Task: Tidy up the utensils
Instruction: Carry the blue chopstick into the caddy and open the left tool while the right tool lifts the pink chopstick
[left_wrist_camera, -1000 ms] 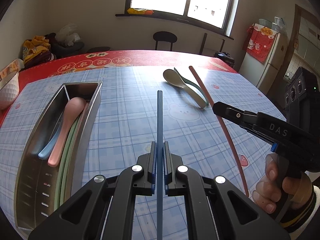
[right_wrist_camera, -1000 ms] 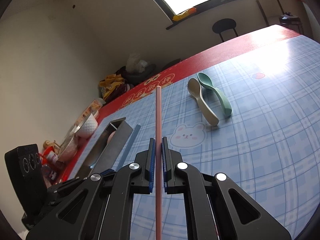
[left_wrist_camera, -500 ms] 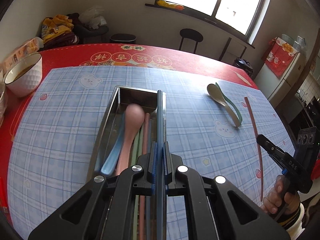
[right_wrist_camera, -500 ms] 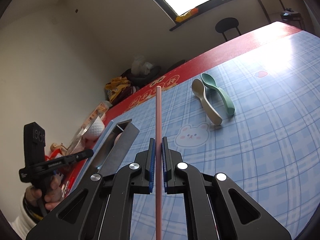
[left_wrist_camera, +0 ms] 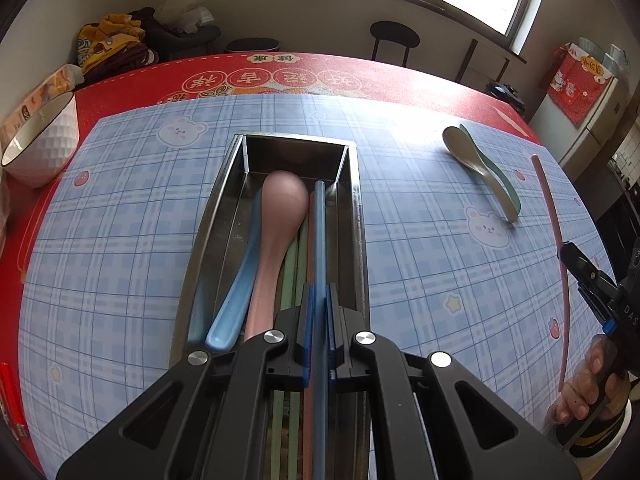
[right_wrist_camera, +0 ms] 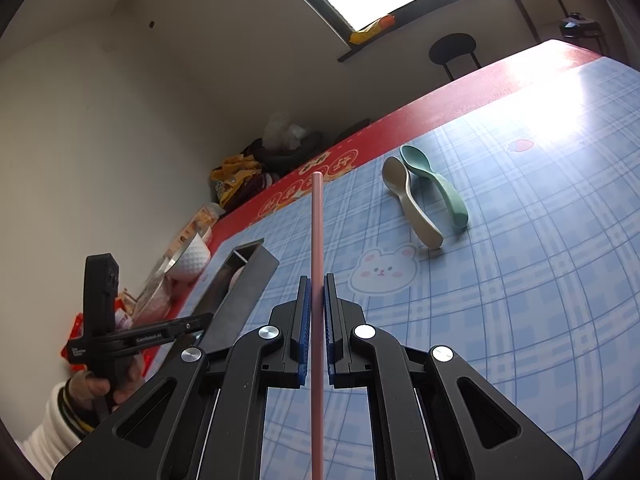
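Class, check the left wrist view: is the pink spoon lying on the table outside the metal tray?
No, the pink spoon lies inside the metal tray, beside a blue spoon.

Centre frame, I see my right gripper (right_wrist_camera: 316,320) clamped on a thin pink chopstick (right_wrist_camera: 317,240) that points toward the top of the picture. At upper right, a beige plastic spoon (right_wrist_camera: 410,204) and a teal plastic spoon (right_wrist_camera: 436,184) lie side by side on the blue plaid tablecloth (right_wrist_camera: 520,260). At left sits the long steel utensil tray (right_wrist_camera: 240,288), with my left gripper (right_wrist_camera: 192,322) just beside it at lower left.
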The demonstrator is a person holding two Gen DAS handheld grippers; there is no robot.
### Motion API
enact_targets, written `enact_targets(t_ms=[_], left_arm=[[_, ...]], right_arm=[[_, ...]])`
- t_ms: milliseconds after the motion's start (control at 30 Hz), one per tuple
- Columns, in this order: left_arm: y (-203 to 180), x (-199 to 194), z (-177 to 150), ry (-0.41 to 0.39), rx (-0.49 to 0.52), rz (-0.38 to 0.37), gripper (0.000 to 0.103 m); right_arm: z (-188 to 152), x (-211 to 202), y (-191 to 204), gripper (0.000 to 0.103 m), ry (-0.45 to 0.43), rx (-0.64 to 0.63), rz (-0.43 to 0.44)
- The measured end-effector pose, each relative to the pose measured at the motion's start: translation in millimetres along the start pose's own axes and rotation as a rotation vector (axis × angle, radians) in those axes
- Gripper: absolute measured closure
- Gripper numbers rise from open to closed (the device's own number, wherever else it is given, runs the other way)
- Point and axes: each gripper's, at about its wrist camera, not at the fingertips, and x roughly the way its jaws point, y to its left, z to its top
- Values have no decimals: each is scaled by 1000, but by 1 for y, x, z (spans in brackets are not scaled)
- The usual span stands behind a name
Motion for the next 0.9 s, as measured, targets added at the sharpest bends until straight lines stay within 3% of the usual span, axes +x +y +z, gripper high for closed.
enact_targets(t_ms=[200,367,500,600,767,900], left_arm=[[-1,-12,-2,-36,13,3,87],[-7,-46,-19,-184,100,49,50],[3,-72,-42,-322,137,106,14],[20,-84,-59,-392,133,139,9],[53,-84,-74,-410,75,183,7],[74,-82,-82,-425,16,162,7]], right_arm=[[0,0,-1,97,-2,8,11],[0,0,-2,97,-7,16,30],[0,1,-2,97,-6,22,27],[0,2,-2,97,-7,26,7],[1,8,2,97,10,17,-41],[0,14,8,97,39,-1,-81]])
